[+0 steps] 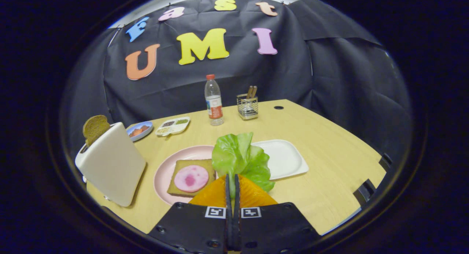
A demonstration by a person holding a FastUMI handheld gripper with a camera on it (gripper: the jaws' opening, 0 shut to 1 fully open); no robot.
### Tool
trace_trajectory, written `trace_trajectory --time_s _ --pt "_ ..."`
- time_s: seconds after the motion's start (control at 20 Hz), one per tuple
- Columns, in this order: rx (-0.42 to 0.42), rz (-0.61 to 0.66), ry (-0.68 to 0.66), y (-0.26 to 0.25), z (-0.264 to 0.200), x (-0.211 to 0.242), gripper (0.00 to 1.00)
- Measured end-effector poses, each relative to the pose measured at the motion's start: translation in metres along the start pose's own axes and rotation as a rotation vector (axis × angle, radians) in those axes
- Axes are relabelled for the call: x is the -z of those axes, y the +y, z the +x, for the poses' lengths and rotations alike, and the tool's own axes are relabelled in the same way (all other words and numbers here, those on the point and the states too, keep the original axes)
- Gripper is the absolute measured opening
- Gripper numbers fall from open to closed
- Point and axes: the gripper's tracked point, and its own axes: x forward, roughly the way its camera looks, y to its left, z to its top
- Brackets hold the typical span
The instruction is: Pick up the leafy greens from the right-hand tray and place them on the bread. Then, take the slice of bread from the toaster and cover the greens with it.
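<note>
My gripper (232,180) is shut on the stem of the leafy greens (240,157), which hang in the air above the table between the pink plate (165,169) and the white tray (284,157). On the pink plate lies a slice of bread (179,173) topped with a round pink meat slice (191,178), just ahead and left of my fingers. A second brown bread slice (95,128) sticks up from the white toaster (111,164) further left.
An orange object (253,197) lies right under my fingers. At the back of the wooden table (329,151) stand a water bottle (213,102), a wire holder (247,106), a divided dish (173,125) and a small blue plate (139,130).
</note>
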Motion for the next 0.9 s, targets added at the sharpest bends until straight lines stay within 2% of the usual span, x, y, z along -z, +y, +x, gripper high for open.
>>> trace_trajectory --time_s 0.3,0.6,0.65,0.75,0.85,0.9 --pt "-0.067 -0.086 0.03 0.061 0.02 0.015 0.0" --pt "-0.077 -0.102 0.093 0.08 0.039 0.033 0.02" --pt "-0.079 -0.102 0.1 0.082 0.04 0.034 0.1" --pt "-0.077 -0.105 0.103 0.084 0.044 0.035 0.11" --pt "-0.055 -0.107 0.112 0.079 0.046 0.036 0.4" --pt "-0.058 -0.101 0.121 0.079 0.048 0.039 0.45"
